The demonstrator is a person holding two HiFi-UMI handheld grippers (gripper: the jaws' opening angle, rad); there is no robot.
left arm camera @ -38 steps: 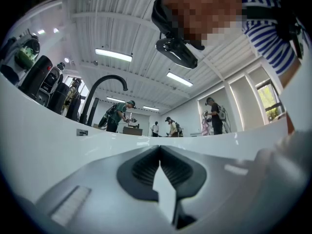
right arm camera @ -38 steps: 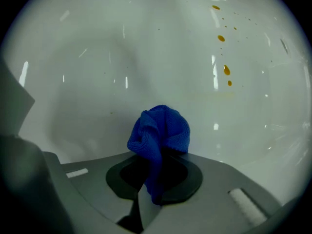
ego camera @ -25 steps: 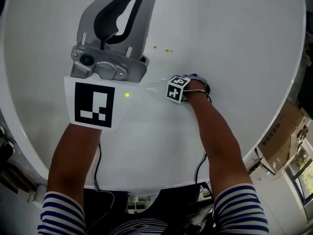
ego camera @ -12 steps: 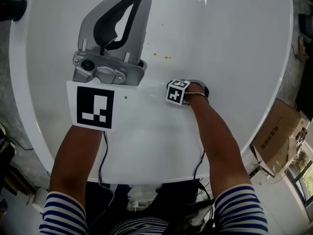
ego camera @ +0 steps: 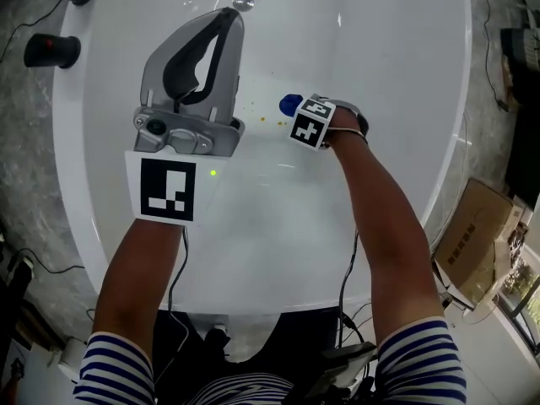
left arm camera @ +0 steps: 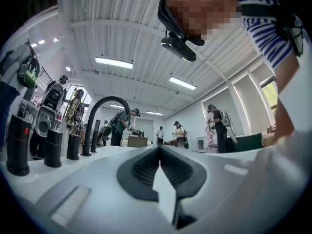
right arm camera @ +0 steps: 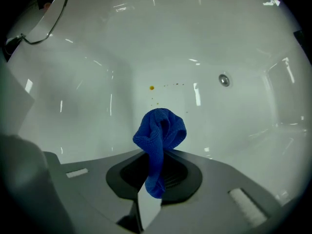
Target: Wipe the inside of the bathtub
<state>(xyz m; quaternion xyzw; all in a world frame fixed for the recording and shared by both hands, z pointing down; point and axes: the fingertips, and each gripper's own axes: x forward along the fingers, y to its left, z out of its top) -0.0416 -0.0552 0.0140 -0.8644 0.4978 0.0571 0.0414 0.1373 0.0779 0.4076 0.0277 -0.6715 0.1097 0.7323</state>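
Note:
The white bathtub (ego camera: 396, 66) fills the head view. My right gripper (ego camera: 297, 110) reaches down inside it, shut on a blue cloth (ego camera: 289, 104). In the right gripper view the blue cloth (right arm camera: 161, 126) bunches up out of the shut gripper (right arm camera: 156, 155), a little short of the orange-brown spots (right arm camera: 151, 87) on the tub floor. The same spots (ego camera: 261, 119) lie just left of the cloth in the head view. My left gripper (ego camera: 234, 15) is held up above the tub, pointing away. Its jaws (left arm camera: 159, 149) are shut on nothing.
A round metal fitting (right arm camera: 224, 79) sits on the tub wall beyond the spots. Two black canisters (ego camera: 46, 51) stand on the rim at the far left, beside a black arched faucet (left arm camera: 102, 106). A cardboard box (ego camera: 472, 243) lies on the floor at right. Several people stand across the room.
My right gripper has moved farther along the tub toward the spots, and the blue cloth now shows beyond its marker cube. The left gripper has stayed raised and shut.

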